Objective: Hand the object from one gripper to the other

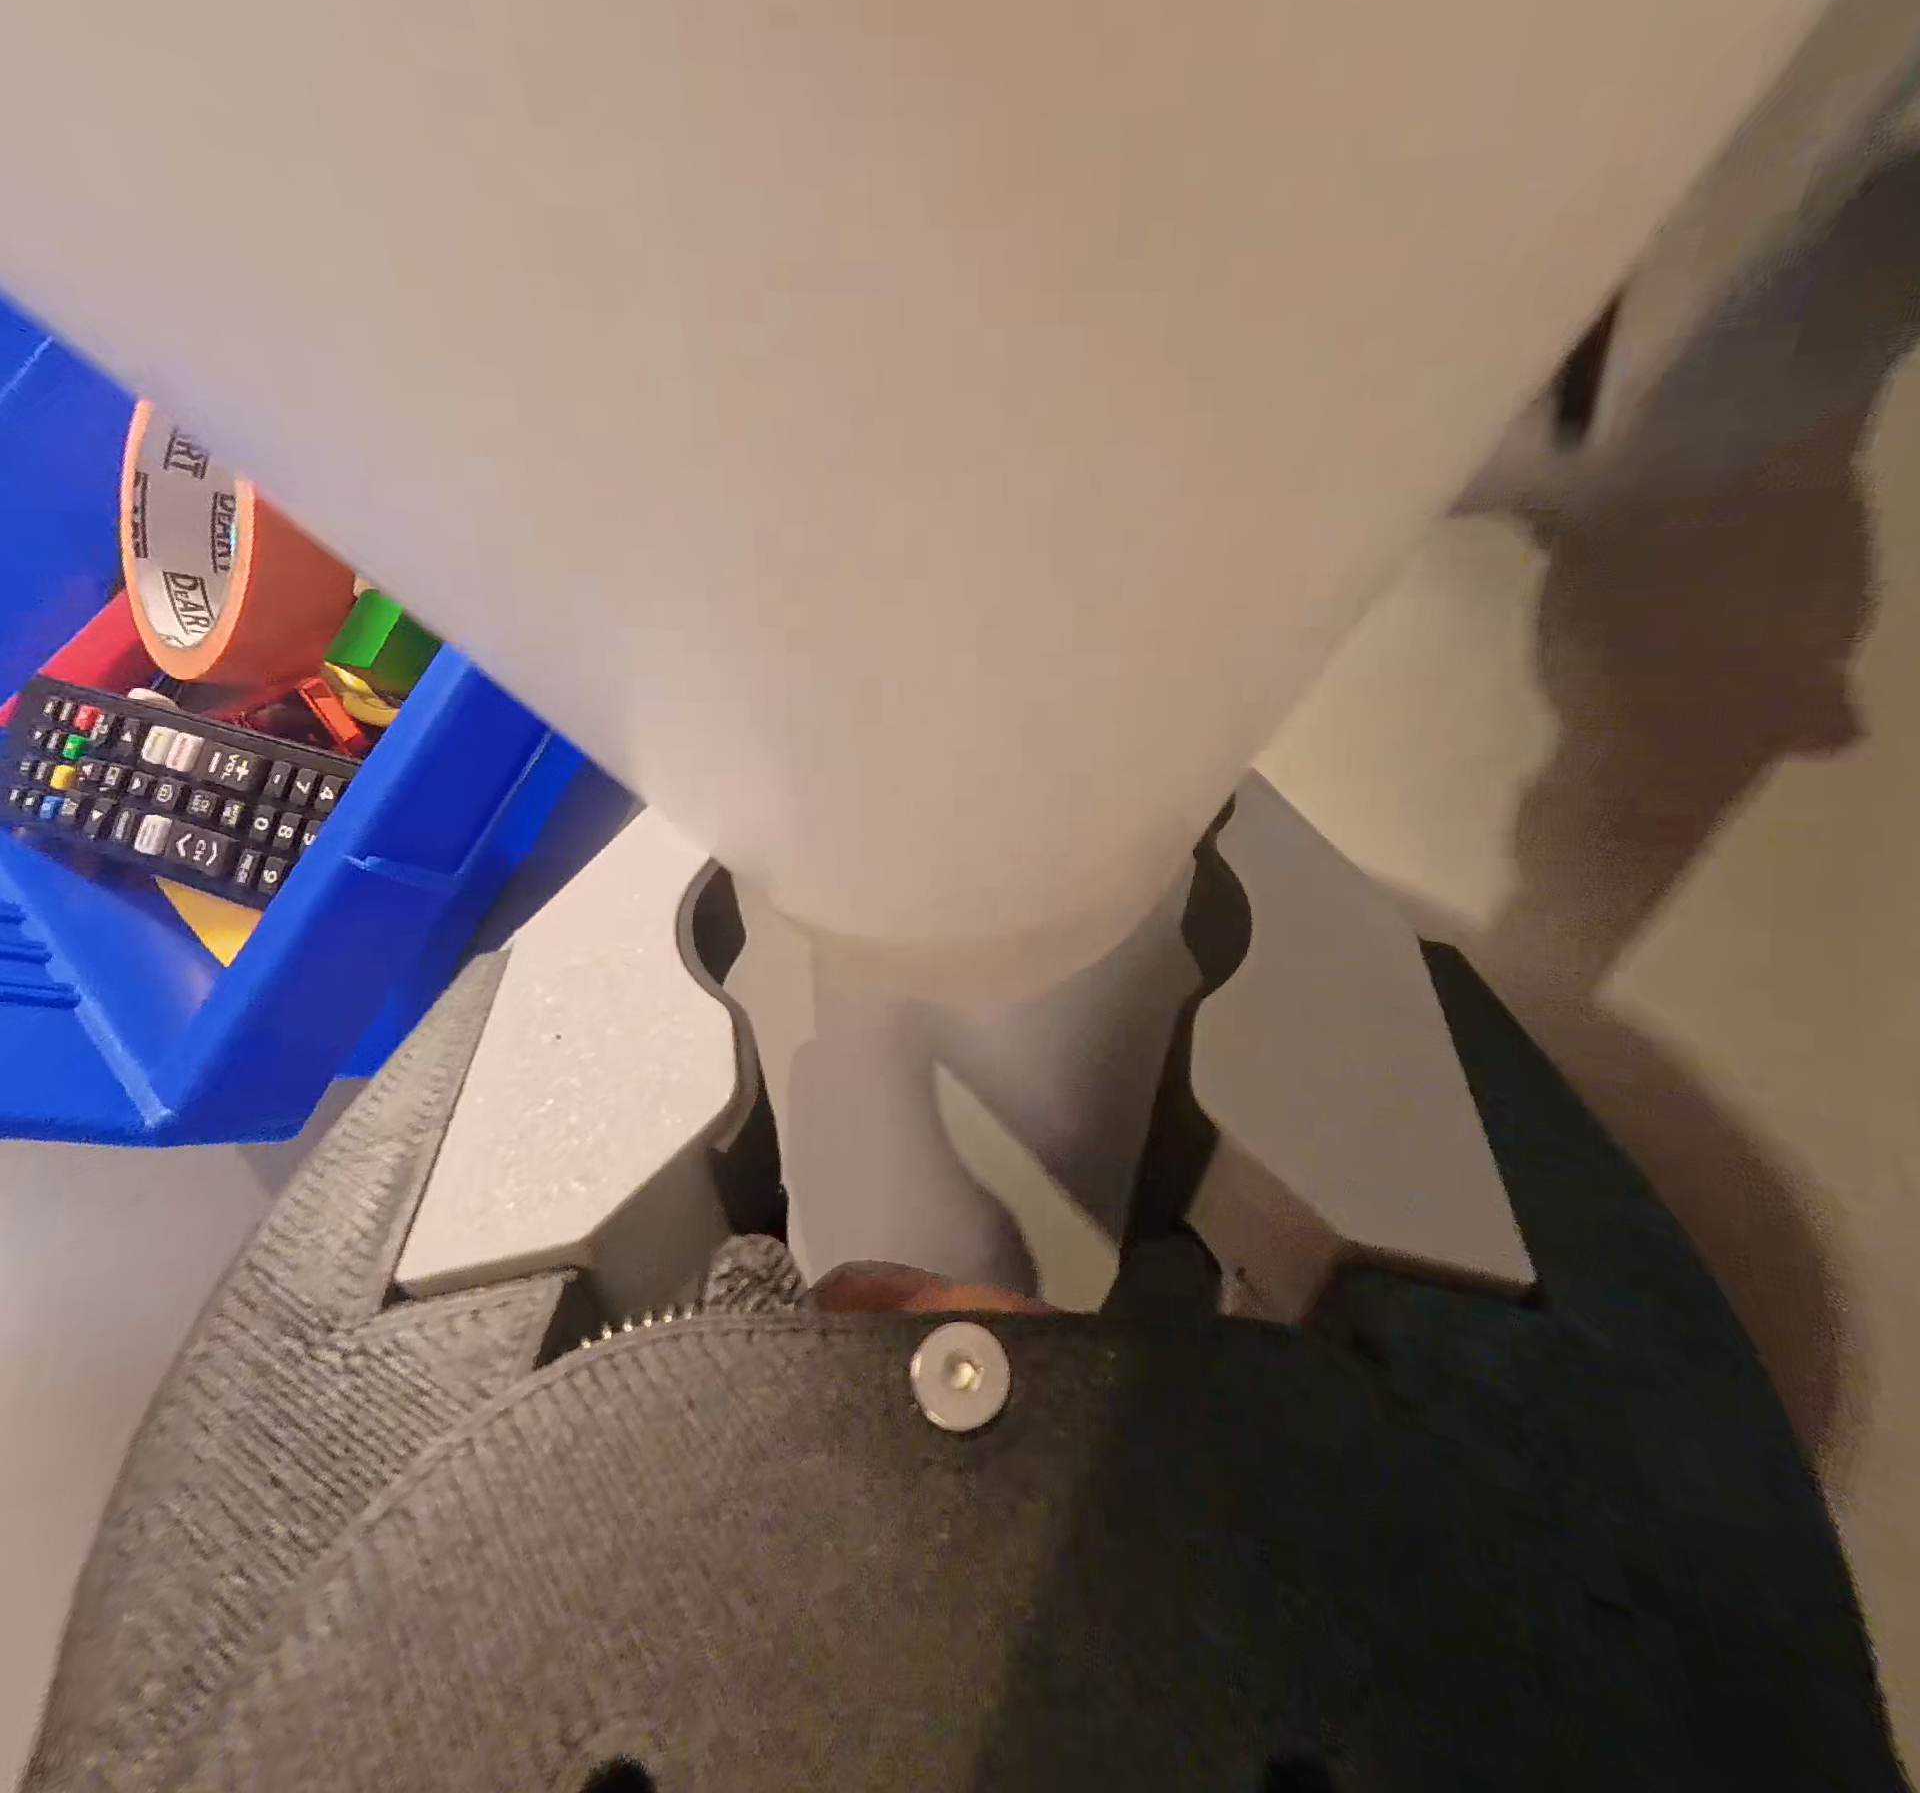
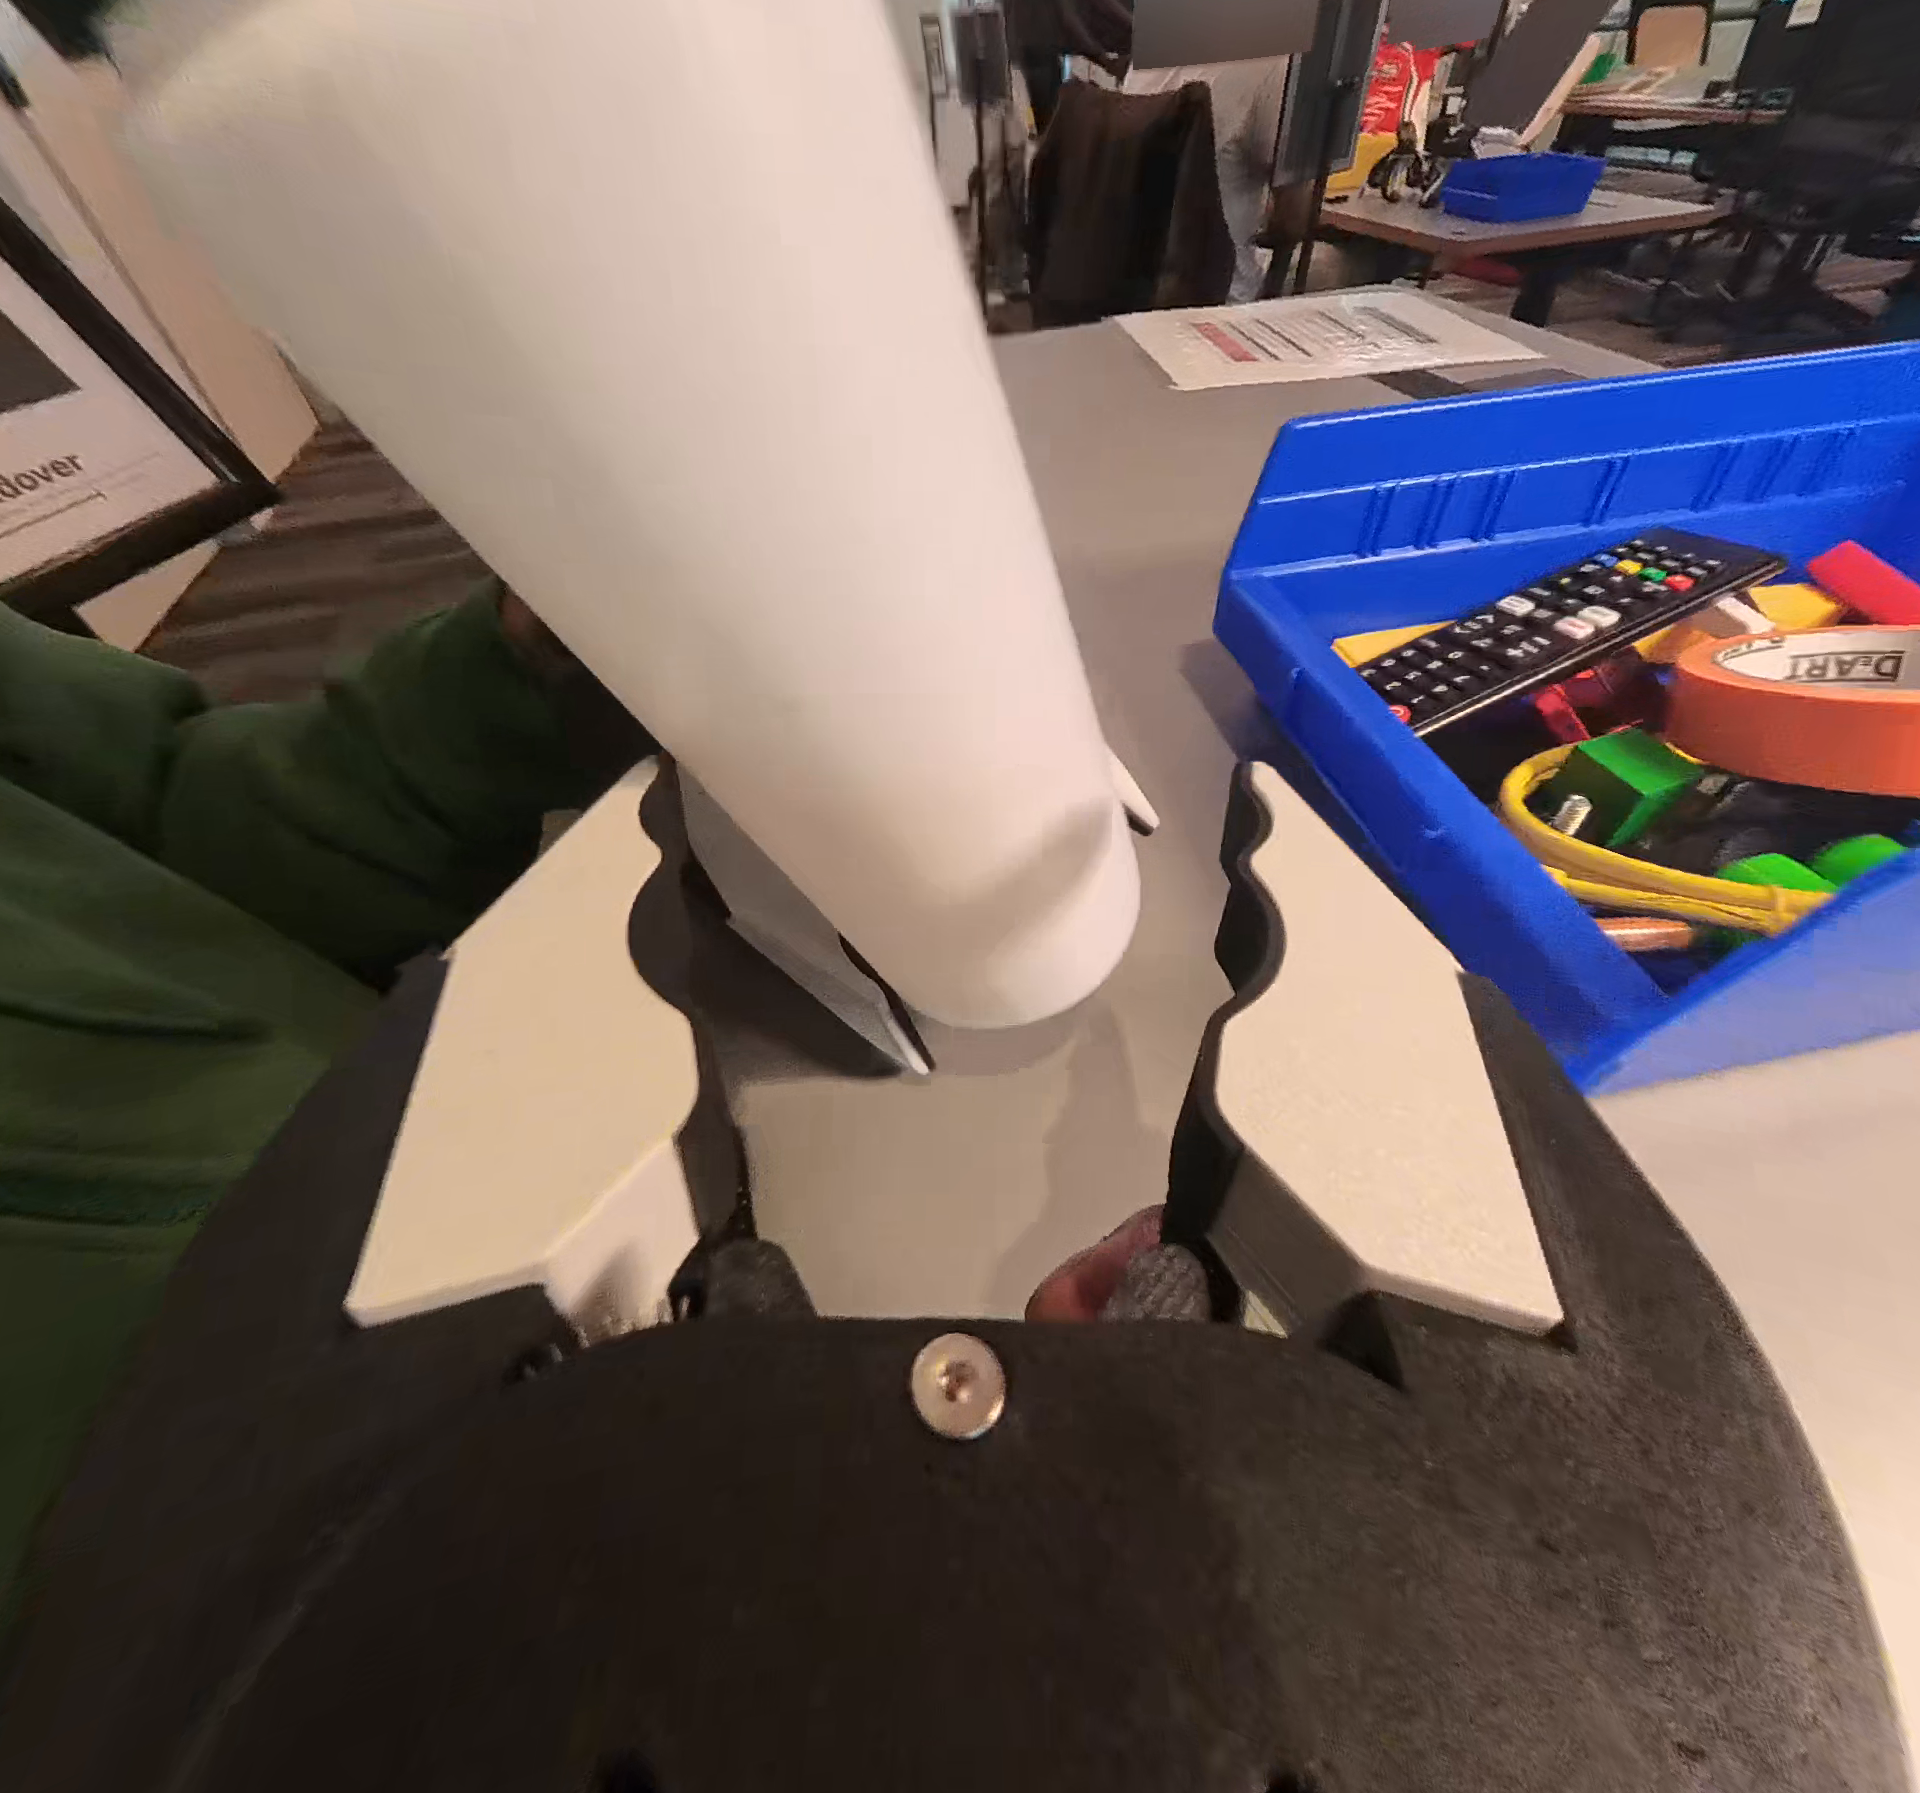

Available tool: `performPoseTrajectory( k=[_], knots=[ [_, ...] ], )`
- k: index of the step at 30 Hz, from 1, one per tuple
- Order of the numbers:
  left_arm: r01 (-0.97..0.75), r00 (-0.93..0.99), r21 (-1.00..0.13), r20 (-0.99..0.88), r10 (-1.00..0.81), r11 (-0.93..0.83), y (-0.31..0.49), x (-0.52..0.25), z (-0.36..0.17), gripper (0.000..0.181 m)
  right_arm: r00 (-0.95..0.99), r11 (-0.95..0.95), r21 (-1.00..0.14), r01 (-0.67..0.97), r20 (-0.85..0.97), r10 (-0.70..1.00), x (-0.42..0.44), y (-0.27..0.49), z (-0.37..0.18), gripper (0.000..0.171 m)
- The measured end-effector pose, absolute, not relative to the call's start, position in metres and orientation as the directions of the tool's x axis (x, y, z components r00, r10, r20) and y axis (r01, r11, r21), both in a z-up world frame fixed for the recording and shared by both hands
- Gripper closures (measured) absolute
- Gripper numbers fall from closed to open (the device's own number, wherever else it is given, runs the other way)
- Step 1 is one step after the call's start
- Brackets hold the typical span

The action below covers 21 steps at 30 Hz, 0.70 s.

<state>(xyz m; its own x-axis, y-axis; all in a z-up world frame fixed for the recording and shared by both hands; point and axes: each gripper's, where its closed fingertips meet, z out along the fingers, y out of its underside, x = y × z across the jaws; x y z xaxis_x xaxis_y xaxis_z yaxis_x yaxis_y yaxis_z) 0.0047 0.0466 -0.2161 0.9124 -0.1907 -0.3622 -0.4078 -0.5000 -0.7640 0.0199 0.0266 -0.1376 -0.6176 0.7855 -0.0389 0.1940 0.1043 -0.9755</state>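
White tube, a tall tapered thing, stood clamped at its narrow end between the fingers of the left gripper, its long axis running up and away. In the right wrist view the tube leaned into the gap of the right gripper, whose fingers stood apart, nothing held. Its upper end ran out of both pictures; blur hid whether the right fingers touched it.
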Motion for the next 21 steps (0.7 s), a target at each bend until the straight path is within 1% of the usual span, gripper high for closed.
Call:
performPoseTrajectory(
  k=[1,3,4,5,7,11,16,19,21],
  knots=[
    [-0.403,0.915,-0.772,-0.358,-0.188,-0.491,0.047,0.006,-0.214,0.094,-0.612,0.142,-0.968,0.206,-0.014,0.791,0.017,0.022,-0.145,0.068],
    [-0.391,0.920,-0.823,-0.332,-0.209,-0.412,0.050,0.019,-0.201,0.089,-0.597,0.221,-0.950,0.219,0.049,0.801,0.012,0.016,-0.158,0.070],
    [-0.373,0.924,-0.855,-0.309,-0.224,-0.359,0.050,0.026,-0.192,0.087,-0.592,0.233,-0.949,0.212,0.065,0.803,0.010,0.013,-0.159,0.076],
    [-0.350,0.928,-0.883,-0.282,-0.242,-0.312,0.049,0.032,-0.184,0.085,-0.591,0.225,-0.952,0.207,0.062,0.804,0.009,0.010,-0.158,0.079],
    [-0.311,0.937,-0.911,-0.245,-0.250,-0.272,0.046,0.035,-0.176,0.080,-0.586,0.187,-0.957,0.220,0.024,0.810,0.007,0.007,-0.157,0.082],
    [-0.310,0.938,-0.921,-0.256,-0.233,-0.237,0.045,0.033,-0.170,0.080,-0.584,0.157,-0.958,0.242,-0.014,0.812,0.007,0.009,-0.157,0.082],
    [-0.334,0.926,-0.916,-0.275,-0.257,-0.223,0.043,0.038,-0.170,0.079,-0.599,0.167,-0.945,0.281,-0.037,0.800,0.012,0.011,-0.165,0.082],
    [-0.286,0.936,-0.938,-0.229,-0.267,-0.198,0.039,0.037,-0.164,0.079,-0.586,0.160,-0.943,0.291,-0.043,0.809,0.012,0.016,-0.165,0.082],
    [-0.222,0.941,-0.966,-0.175,-0.290,-0.136,0.034,0.041,-0.151,0.078,-0.581,0.162,-0.944,0.289,-0.038,0.813,0.011,0.017,-0.166,0.082]
  ],
)
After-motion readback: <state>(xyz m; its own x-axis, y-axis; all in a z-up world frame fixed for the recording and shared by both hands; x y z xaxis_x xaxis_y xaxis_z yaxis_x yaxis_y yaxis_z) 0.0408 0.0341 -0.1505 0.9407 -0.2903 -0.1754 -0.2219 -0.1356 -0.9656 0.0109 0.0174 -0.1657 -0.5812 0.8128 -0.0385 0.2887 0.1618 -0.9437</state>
